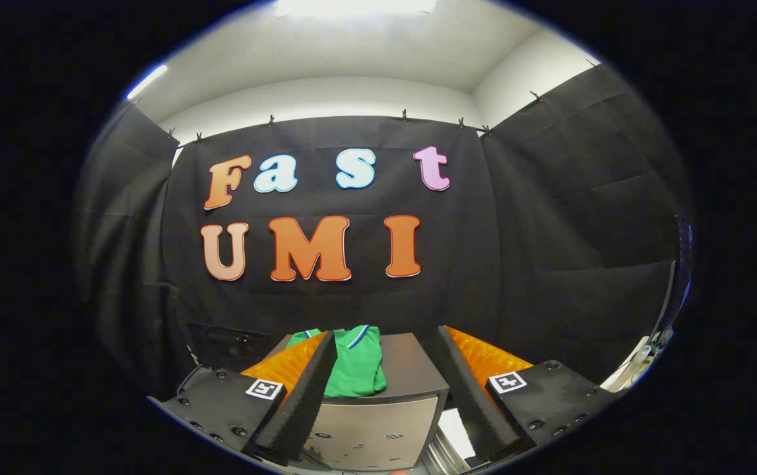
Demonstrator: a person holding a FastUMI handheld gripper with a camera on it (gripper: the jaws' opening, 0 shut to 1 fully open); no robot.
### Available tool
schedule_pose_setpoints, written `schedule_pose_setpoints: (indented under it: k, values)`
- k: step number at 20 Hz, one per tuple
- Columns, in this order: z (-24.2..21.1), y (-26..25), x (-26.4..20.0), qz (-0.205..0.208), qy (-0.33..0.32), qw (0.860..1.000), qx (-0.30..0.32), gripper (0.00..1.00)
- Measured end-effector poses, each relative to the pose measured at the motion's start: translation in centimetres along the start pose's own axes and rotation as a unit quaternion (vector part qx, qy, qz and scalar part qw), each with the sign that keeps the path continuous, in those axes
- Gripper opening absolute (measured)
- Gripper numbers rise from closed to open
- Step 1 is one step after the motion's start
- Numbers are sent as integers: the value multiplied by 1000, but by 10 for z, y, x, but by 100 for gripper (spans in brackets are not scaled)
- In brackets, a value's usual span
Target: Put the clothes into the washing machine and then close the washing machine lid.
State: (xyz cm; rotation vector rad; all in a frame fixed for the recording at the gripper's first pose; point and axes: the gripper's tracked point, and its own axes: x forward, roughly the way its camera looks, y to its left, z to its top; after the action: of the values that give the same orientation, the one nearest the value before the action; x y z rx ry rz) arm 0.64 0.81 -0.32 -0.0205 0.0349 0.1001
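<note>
While the gripper [385, 369] is held above the near edge of the washing machine [378, 422], its fingers are spread wide apart with nothing clamped. Just ahead, between the fingers and nearer the left one, a folded green shirt [355, 369] is seen lying on the machine's dark top. Farther off hangs black cloth [550, 218].

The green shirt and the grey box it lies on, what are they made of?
The green shirt looks like soft knitted cloth: it folds, droops over the edge and has a striped collar. The grey box under it, likely the washing machine, looks like smooth painted metal or plastic with a dull sheen; which one is hard to tell. The tool is open, its fingers either side of the shirt.
</note>
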Motion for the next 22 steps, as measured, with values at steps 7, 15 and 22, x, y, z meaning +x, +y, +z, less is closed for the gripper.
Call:
schedule_pose_setpoints:
  k: [7,15,22]
  values:
    - [-19,48,37,12,43,997,60,97]
    - [-92,120,176,56,219,974,-8,98]
    - [-166,137,276,15,374,926,46,97]
